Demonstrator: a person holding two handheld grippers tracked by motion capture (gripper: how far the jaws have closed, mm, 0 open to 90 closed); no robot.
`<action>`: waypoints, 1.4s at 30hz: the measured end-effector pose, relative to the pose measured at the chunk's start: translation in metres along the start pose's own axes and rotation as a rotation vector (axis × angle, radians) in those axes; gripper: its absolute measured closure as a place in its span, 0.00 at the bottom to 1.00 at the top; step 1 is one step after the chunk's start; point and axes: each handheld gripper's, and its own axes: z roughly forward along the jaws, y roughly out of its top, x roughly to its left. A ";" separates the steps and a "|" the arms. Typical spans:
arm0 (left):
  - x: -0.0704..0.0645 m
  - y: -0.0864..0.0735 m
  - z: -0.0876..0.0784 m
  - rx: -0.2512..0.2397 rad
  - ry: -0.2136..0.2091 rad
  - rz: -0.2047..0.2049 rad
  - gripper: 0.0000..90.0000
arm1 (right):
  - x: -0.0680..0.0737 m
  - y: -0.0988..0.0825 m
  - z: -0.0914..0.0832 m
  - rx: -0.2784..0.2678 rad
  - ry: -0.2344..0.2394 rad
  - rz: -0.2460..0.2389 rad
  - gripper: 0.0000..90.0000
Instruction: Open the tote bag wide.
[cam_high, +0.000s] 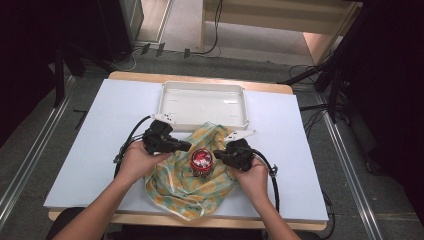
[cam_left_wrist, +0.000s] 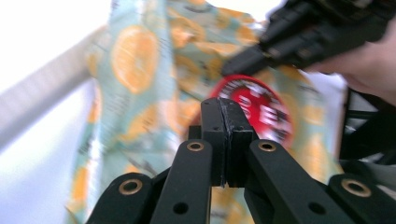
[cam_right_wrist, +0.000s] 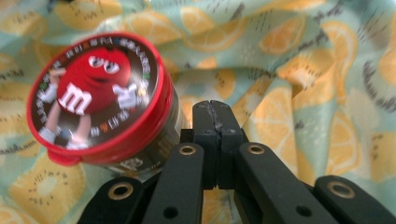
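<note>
A round tub with a red candy-character lid (cam_high: 201, 161) (cam_right_wrist: 95, 100) (cam_left_wrist: 261, 109) stands upright on a crumpled cloth printed with orange slices (cam_high: 192, 175) (cam_right_wrist: 289, 70) (cam_left_wrist: 135, 74). My left gripper (cam_high: 187, 146) (cam_left_wrist: 225, 109) hovers just left of the tub, jaws pressed together with nothing between them. My right gripper (cam_high: 218, 154) (cam_right_wrist: 211, 112) sits just right of the tub, also shut and empty, its jaws beside the tub's wall. In the left gripper view the right gripper shows at the top right (cam_left_wrist: 247, 63), over the lid.
A white rectangular tray (cam_high: 170, 97) lies empty behind the cloth. A white board (cam_high: 90, 145) covers the wooden table (cam_high: 200, 78). Cables trail from both grippers. Dark stands and cables ring the table on the floor.
</note>
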 end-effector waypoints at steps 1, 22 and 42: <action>0.007 0.001 0.009 0.012 -0.004 -0.003 1.00 | 0.001 -0.002 0.001 0.008 -0.003 0.005 1.00; 0.039 -0.024 0.059 0.109 -0.010 -0.054 1.00 | 0.007 -0.043 -0.005 0.062 0.002 0.053 1.00; 0.051 -0.034 0.050 0.102 0.020 -0.063 0.99 | 0.011 -0.061 -0.015 0.066 -0.003 0.017 1.00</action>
